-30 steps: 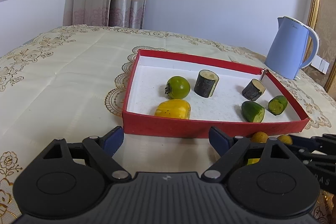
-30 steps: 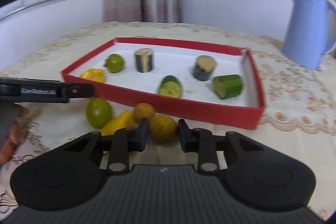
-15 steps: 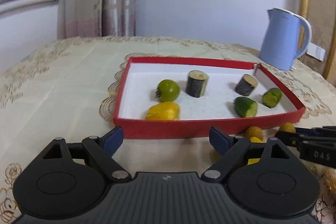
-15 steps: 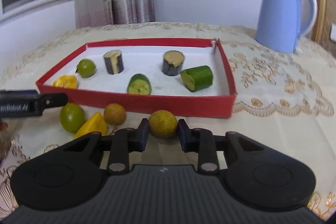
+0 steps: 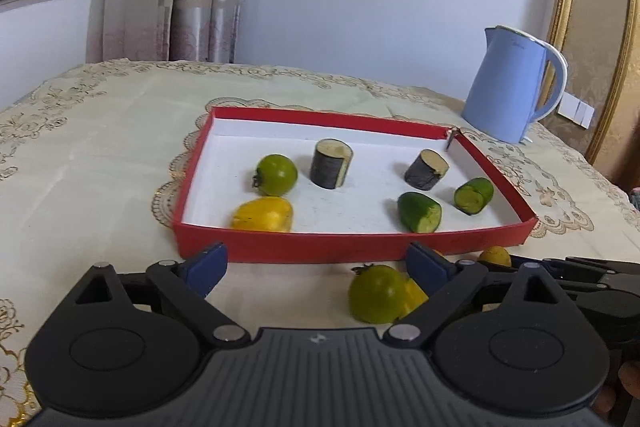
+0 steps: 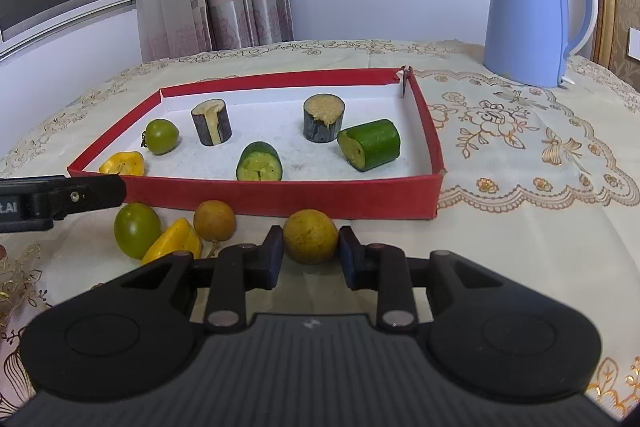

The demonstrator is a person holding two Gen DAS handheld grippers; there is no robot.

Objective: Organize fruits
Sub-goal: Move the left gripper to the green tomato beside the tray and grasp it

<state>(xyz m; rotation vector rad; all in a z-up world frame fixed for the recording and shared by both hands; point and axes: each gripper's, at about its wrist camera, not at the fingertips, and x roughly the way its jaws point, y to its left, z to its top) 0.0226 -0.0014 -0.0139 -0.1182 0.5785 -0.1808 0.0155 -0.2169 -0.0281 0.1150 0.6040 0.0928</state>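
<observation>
Your right tool is clenched on a yellow-brown round fruit, pads against both its sides, just in front of the red tray's near wall on the table. Your left tool is released and its jaws are opening; nothing pressed between them, though a green tomato sits on the cloth close to its right finger, with a yellow pepper piece right behind it, touching. In the right view the same tomato and pepper piece lie beside a second brownish round fruit, all outside the tray, near its front wall. Tray contents, six items: green tomato and yellow pepper piece at the left end, two dark eggplant chunks standing upright, one left of middle, one right of middle, and two cucumber chunks lying on their sides, one near the front wall, one toward the right wall. All apart from each other on the white floor. Blue kettle stands on the table past the tray's far right corner, well apart from it.
</observation>
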